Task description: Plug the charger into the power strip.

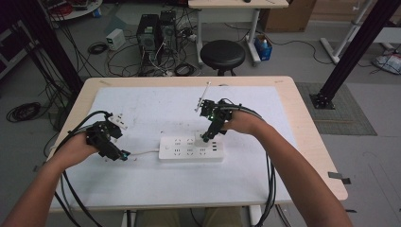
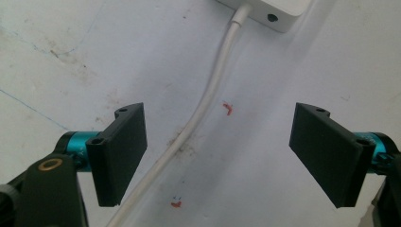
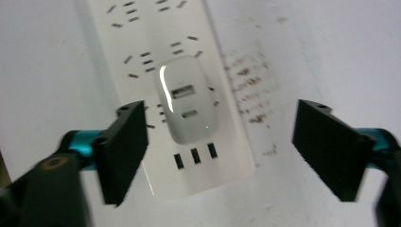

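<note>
High view: left gripper (image 1: pixel 124 155), jaws apart, hovers over one thin white cable (image 2: pixel 208 97) at nine o'clock of one flat white plastic power strip (image 1: pixel 177 150). One glossy white rounded charger (image 3: pixel 187 100) with two ports sits plugged into the strip, between the right gripper's (image 3: pixel 217 146) wide-apart jaws. That gripper's view is blurred, and the strip's far end is cut off.

White charger (image 3: pixel 188 101) plugged in power strip (image 3: pixel 142 56), between the right gripper (image 3: pixel 220 146)'s spread jaws; slightly blurred, apparently untouched.
</note>
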Available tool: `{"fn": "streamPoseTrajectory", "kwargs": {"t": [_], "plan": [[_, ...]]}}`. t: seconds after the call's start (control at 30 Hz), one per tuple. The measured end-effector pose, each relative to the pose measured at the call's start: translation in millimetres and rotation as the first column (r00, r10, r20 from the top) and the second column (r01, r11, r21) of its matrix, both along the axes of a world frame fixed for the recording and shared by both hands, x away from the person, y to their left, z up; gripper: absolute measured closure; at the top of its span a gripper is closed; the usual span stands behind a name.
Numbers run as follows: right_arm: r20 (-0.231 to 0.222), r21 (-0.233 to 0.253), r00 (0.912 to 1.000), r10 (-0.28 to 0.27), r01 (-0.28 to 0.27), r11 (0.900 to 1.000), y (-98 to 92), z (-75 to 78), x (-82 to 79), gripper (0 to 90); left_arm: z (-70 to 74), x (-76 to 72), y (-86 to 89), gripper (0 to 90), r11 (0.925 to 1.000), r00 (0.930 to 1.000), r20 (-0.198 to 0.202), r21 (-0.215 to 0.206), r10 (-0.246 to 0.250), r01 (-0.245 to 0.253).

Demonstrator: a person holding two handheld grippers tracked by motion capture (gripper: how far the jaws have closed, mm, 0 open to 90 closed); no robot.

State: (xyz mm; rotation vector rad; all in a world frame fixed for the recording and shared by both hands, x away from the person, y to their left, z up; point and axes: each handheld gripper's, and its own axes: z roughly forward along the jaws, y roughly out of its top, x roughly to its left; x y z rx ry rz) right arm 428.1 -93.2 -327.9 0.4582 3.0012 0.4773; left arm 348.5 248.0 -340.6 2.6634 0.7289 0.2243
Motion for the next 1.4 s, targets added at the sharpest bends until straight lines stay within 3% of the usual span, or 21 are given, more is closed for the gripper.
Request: {"fn": "streamPoseTrajectory", "kwargs": {"t": [0.1, 0.3, 0.4, 0.7, 0.73, 0.9, 1.03, 1.17, 1.23, 1.4], "plan": [[-0.017, 0.023, 0.9997, -0.019, 0.019, 1.000, -8.9, 8.1, -2.7, 10.4, 0.1, -0.4, -1.6, 19.8, 1.0000, 0.9999, 0.002, 0.000, -0.010, 0.010], [-0.027, 0.018, 0.9982, -0.054, 0.055, 0.998, -29.1, 19.5, -8.1, 10.4, 1.7, -0.7, -4.7, 19.8, 0.9997, 0.9997, 0.006, -0.002, -0.023, 0.023], [-0.043, 0.012, 0.9923, -0.116, 0.117, 0.993, -43.5, 25.7, -9.4, 10.3, 3.1, -1.3, -6.0, 19.8, 0.9997, 0.9997, 0.010, -0.007, -0.023, 0.023], [0.009, 0.012, 0.9777, -0.210, 0.210, 0.978, -87.8, 42.0, -24.6, 10.3, 7.7, -1.3, -7.3, 19.8, 0.9994, 0.9992, 0.024, -0.007, -0.033, 0.034], [0.014, 0.011, 0.9764, -0.215, 0.215, 0.977, -91.8, 42.4, -27.6, 10.3, 6.5, -2.1, -8.3, 19.8, 0.9994, 0.9993, 0.029, -0.024, -0.024, 0.024], [0.017, -0.019, 0.9714, -0.237, 0.237, 0.971, -111.8, 41.1, -43.6, 10.3, 10.4, -1.1, -8.8, 19.8, 0.9994, 0.9987, 0.038, 0.006, -0.035, 0.034], [0.025, -0.002, 0.9599, -0.279, 0.279, 0.960, -129.4, 42.0, -53.1, 10.3, 15.4, 0.4, -8.7, 19.8, 0.9996, 0.9984, 0.050, 0.011, -0.027, 0.027], [0.029, -0.008, 0.9584, -0.284, 0.284, 0.959, -136.9, 40.4, -58.1, 10.3, 16.1, 1.5, -9.9, 19.8, 0.9999, 0.9981, 0.060, 0.004, -0.014, 0.014], [0.026, -0.011, 0.9531, -0.301, 0.302, 0.953, -142.3, 39.1, -60.9, 10.3, 16.5, 2.7, -10.6, 19.8, 0.9998, 0.9974, 0.071, 0.019, -0.005, 0.004], [0.028, -0.009, 0.9557, -0.293, 0.293, 0.956, -143.0, 35.9, -62.8, 10.3, 15.7, 2.7, -12.6, 19.8, 0.9998, 0.9976, 0.069, 0.018, -0.002, 0.001]]}}
